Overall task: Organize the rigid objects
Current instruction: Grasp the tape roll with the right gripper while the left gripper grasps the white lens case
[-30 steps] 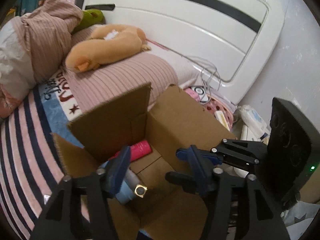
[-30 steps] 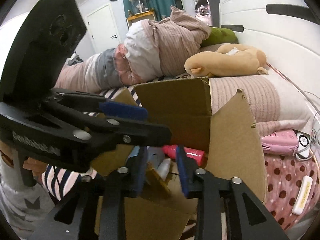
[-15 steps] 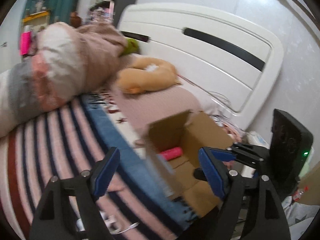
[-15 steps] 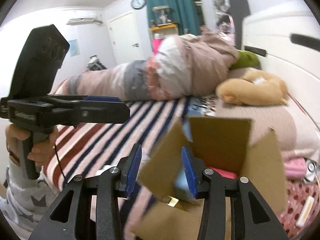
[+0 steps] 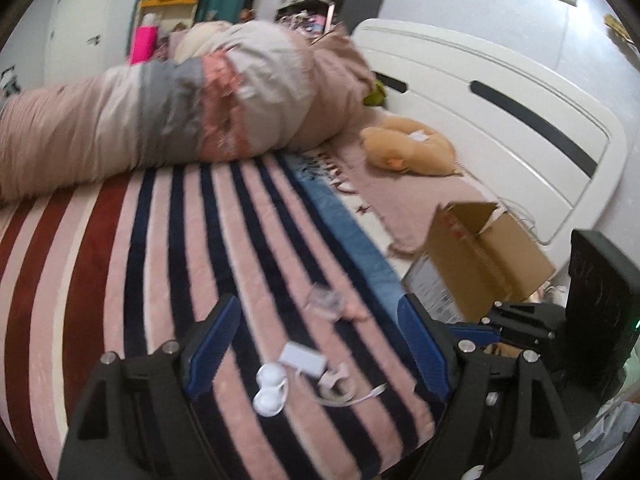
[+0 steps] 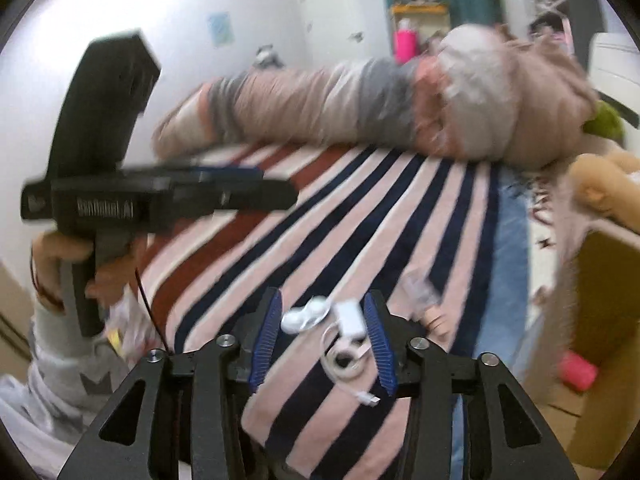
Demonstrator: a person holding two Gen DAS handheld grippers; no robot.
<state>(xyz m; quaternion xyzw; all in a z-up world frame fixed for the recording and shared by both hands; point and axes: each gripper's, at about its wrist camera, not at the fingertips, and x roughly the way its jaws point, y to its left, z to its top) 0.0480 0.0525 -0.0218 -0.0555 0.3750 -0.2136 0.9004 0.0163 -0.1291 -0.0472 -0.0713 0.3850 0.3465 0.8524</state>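
On the striped blanket (image 5: 168,240) lie a white earbud case (image 5: 271,388), a white charger block (image 5: 302,358) with a coiled cable (image 5: 340,392), and a small clear item (image 5: 326,300). My left gripper (image 5: 320,344) is open and empty above them. My right gripper (image 6: 322,332) is open and empty, with the earbud case (image 6: 306,314), the charger (image 6: 350,316) and the cable (image 6: 346,356) between its fingers. The open cardboard box (image 5: 480,256) stands to the right; a pink item (image 6: 578,370) lies inside it.
A rolled duvet (image 5: 180,108) lies across the far side of the bed. A tan plush toy (image 5: 408,152) rests near the white headboard (image 5: 500,92). The left gripper also shows in the right wrist view (image 6: 256,194), held by a hand (image 6: 68,256).
Both grippers have pulled back from over the box and swung left over the striped blanket. The left jaws have opened wider. The small white items have come into view.
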